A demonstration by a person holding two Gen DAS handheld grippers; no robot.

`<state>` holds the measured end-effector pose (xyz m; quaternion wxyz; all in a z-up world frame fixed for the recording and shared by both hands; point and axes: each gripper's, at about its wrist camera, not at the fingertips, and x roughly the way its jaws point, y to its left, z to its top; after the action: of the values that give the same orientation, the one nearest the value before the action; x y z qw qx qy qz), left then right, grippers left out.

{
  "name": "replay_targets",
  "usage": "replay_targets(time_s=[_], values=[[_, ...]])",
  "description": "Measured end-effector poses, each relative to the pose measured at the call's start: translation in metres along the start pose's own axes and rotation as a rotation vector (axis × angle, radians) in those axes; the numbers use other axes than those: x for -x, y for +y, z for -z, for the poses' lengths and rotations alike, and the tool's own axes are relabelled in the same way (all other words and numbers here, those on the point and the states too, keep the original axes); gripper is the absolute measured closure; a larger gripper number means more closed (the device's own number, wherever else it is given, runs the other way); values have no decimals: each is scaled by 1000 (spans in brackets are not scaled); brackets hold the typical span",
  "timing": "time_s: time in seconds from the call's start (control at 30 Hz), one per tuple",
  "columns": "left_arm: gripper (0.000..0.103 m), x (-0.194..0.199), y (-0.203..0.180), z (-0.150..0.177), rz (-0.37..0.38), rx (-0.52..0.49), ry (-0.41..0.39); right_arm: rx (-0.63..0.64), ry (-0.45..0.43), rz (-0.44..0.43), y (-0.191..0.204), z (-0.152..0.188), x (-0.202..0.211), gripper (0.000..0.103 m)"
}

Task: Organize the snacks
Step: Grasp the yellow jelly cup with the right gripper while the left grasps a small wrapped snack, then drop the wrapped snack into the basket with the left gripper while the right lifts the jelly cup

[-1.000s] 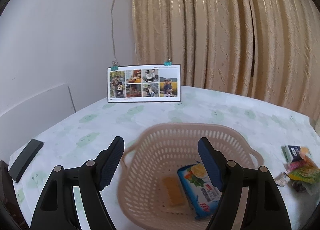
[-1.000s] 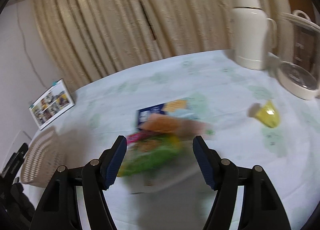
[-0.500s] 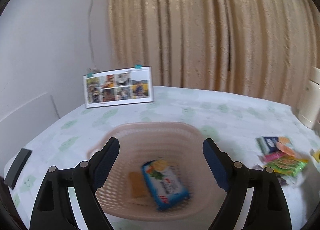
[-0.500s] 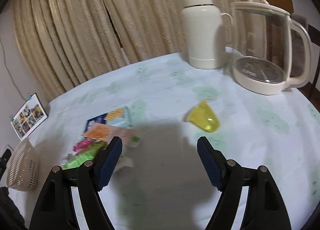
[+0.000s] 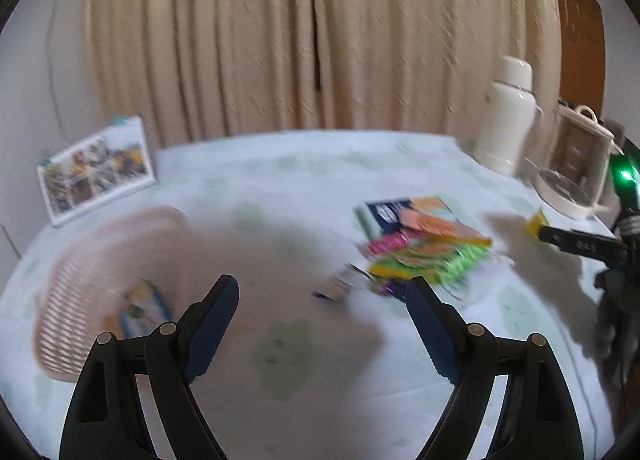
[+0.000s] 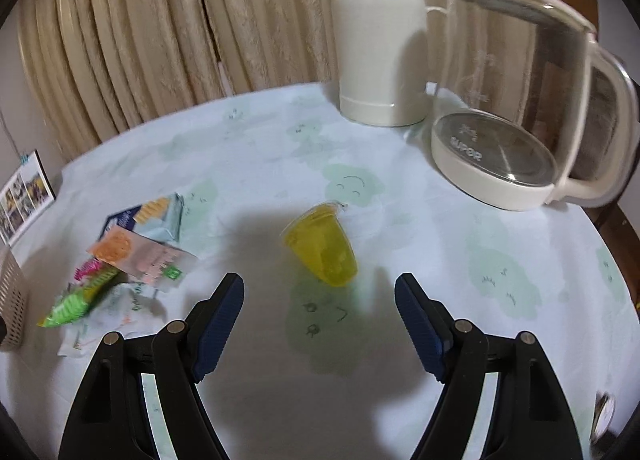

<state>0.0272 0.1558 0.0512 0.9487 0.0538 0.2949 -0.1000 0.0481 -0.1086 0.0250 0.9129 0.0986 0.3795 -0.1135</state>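
Hovering above a round table [image 6: 500, 244] draped in a pale green-patterned cloth, the right tongs [image 6: 319, 298] stand spread wide and empty, with a yellow jelly cup [image 6: 322, 246] lying on its side just ahead of the gap between the blue-padded tips. Bare cloth stretches to the right of these tongs as far as the table's curved edge. Ahead and to the right, a glass kettle [image 6: 520, 108] sits on its base beside a white flask [image 6: 380, 48], both near the far rim against a beige curtain [image 6: 160, 32].

A loose pile of snack packets [image 6: 132, 252] lies left of the right tongs, apart from the jelly cup, with an open strip of cloth between them. In the blurred left view, the left tongs [image 5: 322, 308] are likewise spread apart and hold nothing. The same snack packets [image 5: 420, 240] lie ahead and to the right of them, and one small packet [image 5: 340, 286] sits just ahead of the gap. The pink basket [image 5: 76, 292] stands to their left near the table's left edge, a blue packet [image 5: 144, 310] inside it. A photo card [image 5: 96, 170] stands upright ahead and to the left at the far rim. Clear cloth lies directly ahead of the left tongs, between basket and pile.
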Motion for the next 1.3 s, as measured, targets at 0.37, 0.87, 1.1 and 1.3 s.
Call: replay_targets(time_s=[0.37,0.87,1.1,1.3], values=[[18,-44,-9,2,25,-55,109,108,84,33,4,-17,-36,28],[29,-103,21,-8,105,6,265,47,78,-34,-1,-21,-40,60],[59,-110,5,-13,116,-86,265,29,75,-60,0,-19,-37,60],[78,-109,1,-13,146,-97,260,16,66,-87,4,-16,-33,61]])
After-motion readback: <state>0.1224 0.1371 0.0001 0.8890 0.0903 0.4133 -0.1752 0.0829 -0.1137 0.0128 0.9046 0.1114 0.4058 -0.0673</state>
